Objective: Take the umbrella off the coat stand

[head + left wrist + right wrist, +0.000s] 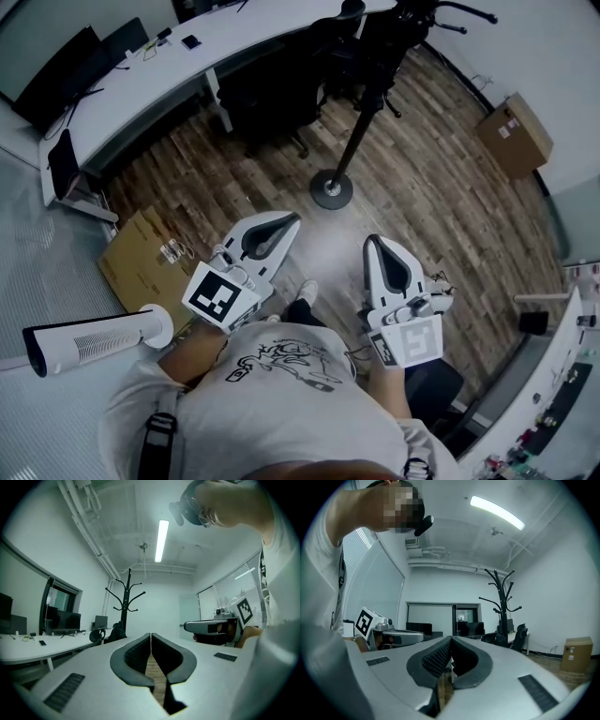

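Though short of the coat stand [359, 122], left tongs [289, 219] and right tongs [371, 242] closed, empty; office chair [272, 94] near it.

Right tongs [450, 641] closed, empty; coat stand [503, 606] ahead.

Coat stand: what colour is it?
The coat stand is black; it shows best in the right gripper view.
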A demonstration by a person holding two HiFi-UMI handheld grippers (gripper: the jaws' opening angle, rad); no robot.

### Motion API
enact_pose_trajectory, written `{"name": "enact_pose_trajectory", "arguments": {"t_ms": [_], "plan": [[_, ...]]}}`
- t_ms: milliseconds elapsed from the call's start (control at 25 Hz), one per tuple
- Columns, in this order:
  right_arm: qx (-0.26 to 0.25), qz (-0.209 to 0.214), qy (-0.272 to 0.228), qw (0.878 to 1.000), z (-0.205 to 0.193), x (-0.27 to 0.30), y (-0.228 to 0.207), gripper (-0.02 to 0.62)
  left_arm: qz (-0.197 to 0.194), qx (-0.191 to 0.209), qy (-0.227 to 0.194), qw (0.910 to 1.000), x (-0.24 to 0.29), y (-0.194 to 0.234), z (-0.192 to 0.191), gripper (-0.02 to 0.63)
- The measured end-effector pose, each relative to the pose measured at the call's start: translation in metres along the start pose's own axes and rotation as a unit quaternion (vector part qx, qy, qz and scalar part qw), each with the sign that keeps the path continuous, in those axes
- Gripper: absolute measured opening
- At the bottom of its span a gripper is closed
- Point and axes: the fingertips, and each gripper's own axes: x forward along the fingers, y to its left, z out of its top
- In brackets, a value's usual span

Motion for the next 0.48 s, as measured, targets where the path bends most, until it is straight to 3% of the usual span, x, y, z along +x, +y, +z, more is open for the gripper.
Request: {"name": "enact_pose_trajectory", "arguments": {"t_ms": [480], "plan": [[0.008, 0.003, 0.002, 1.0, -0.008, 0.018, -0.101, 0.008, 0.012, -0.002, 0.005, 0.9999, 0.097, 0.005, -0.005, 0.026]]}}
